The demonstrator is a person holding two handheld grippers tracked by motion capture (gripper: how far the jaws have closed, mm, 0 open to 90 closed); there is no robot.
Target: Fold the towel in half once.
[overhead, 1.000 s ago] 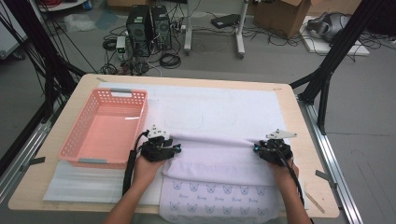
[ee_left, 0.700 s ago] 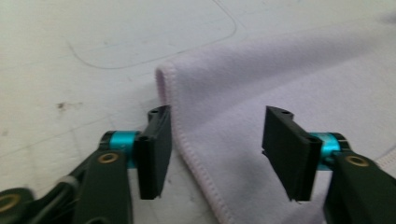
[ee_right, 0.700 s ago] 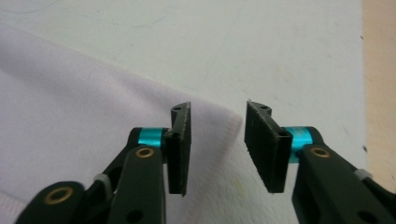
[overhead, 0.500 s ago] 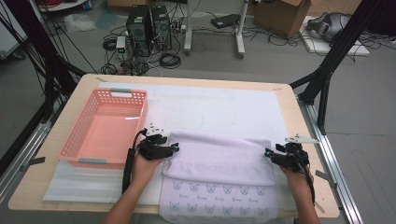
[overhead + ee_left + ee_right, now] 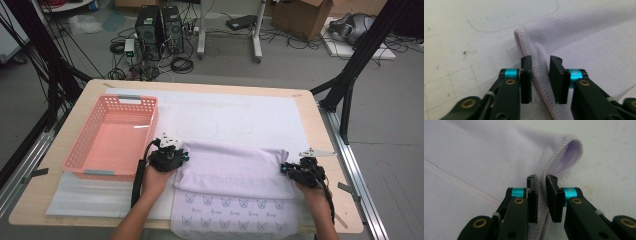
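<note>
A pale lilac towel lies folded over on the white mat, with a butterfly-print strip along its near edge. My left gripper is at the fold's left end. Its jaws have just been closing, and in the left gripper view they pinch the stitched hem. My right gripper is at the fold's right end. Its jaws have also just been closing, and in the right gripper view they clamp the hem in a narrow gap.
A pink plastic basket stands left of the towel, close to my left hand. A white mat covers the wooden table. A translucent foam sheet lies at the front left. Computers and cables sit on the floor beyond.
My right gripper has shifted right to the towel's right end. Both pairs of jaws opened wider, then closed on the towel's hem. The left hand stayed put.
</note>
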